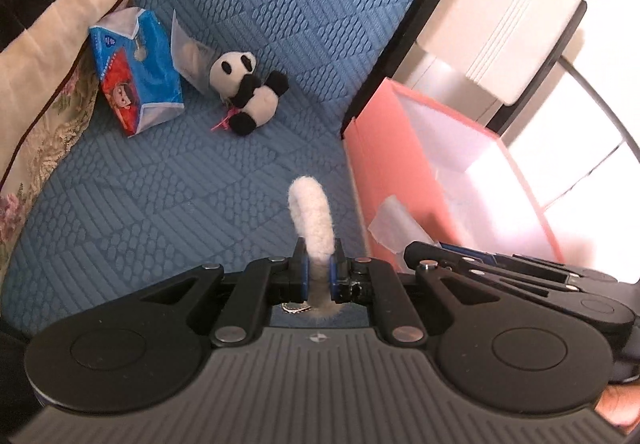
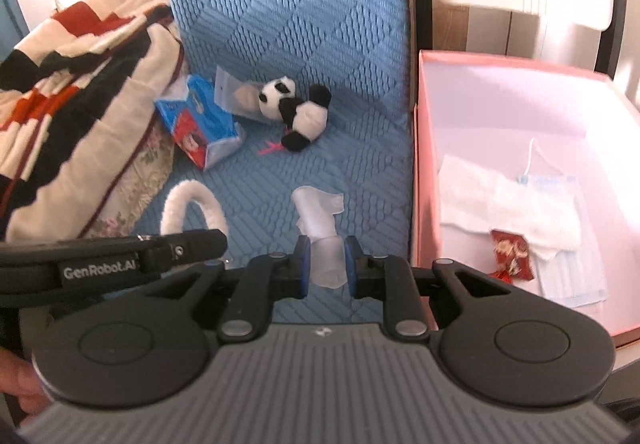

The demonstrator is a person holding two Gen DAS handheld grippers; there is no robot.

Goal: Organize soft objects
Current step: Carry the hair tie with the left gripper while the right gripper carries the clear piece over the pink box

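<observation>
While the left gripper (image 1: 319,270) pinches a white fuzzy loop (image 1: 314,218) that arches up beyond its fingertips, the right gripper (image 2: 323,262) clamps a crumpled translucent plastic piece (image 2: 320,228). Both hang above the blue quilted mattress (image 1: 280,4), with the pink box (image 2: 520,92) just right of the right claw. Ahead and to the left lie the plush panda (image 2: 298,110) and blue tissue pack (image 2: 200,120). That slick plastic, I judge, may slip out; the thin-held loop could twist free or snag the box rim.
</observation>
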